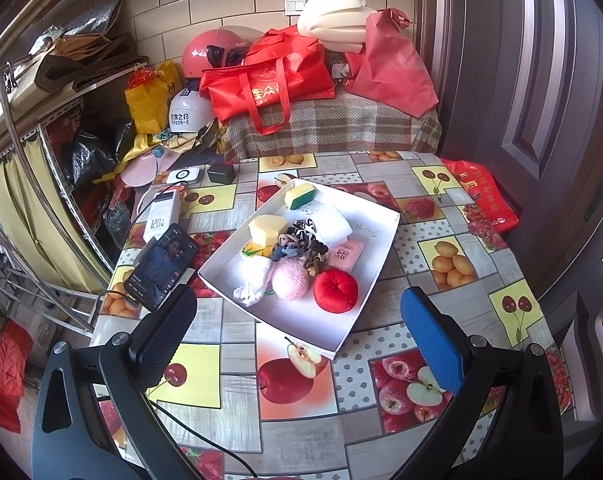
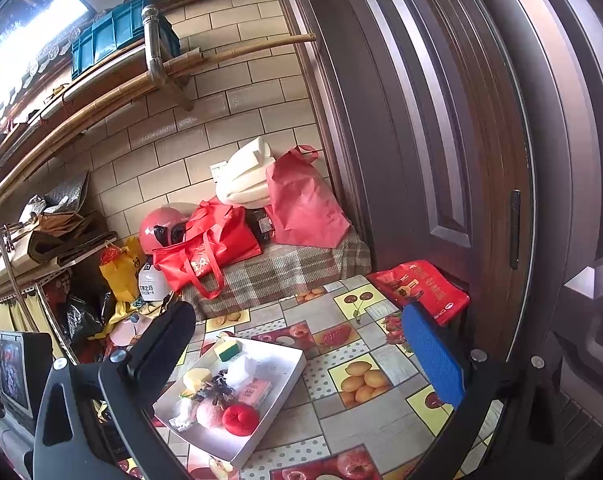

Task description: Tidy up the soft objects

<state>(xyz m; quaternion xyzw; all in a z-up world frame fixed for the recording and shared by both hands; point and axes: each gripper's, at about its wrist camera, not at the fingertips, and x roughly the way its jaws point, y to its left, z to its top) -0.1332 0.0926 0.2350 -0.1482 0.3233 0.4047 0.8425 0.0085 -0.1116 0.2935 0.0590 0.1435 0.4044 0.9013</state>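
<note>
Occlusion first: in the right wrist view the black finger [image 2: 163,344] of the right gripper [image 2: 297,354] covers the tray's left corner, and we cannot read the writing on the tray floor in either view. The tangle of dark hair ties [image 1: 299,242] is too knotted for us to count.

In the white tray [image 1: 375,216] we count one red round cushion [image 1: 335,290], one pink puff [image 1: 290,279], one crumpled white cloth [image 1: 253,282], one yellow-and-green sponge [image 1: 299,195], one pale yellow block [image 1: 267,230], one white foam pad [image 1: 333,222] and one pink packet [image 1: 349,255]. All lie crowded toward the tray's near-left half, several touching.

The left gripper [image 1: 299,338] hangs above the tray's near edge, fingers spread wide and empty. The right gripper is likewise spread, holding nothing, raised above the fruit-print tablecloth [image 1: 453,248].

Beside the tray, at its left, we see one phone [image 1: 161,266] and one white power bank [image 1: 161,214], with cables. Behind the table stand two helmets, red bags [image 1: 267,78] and a foam stack [image 1: 335,20] on a plaid-covered seat.
</note>
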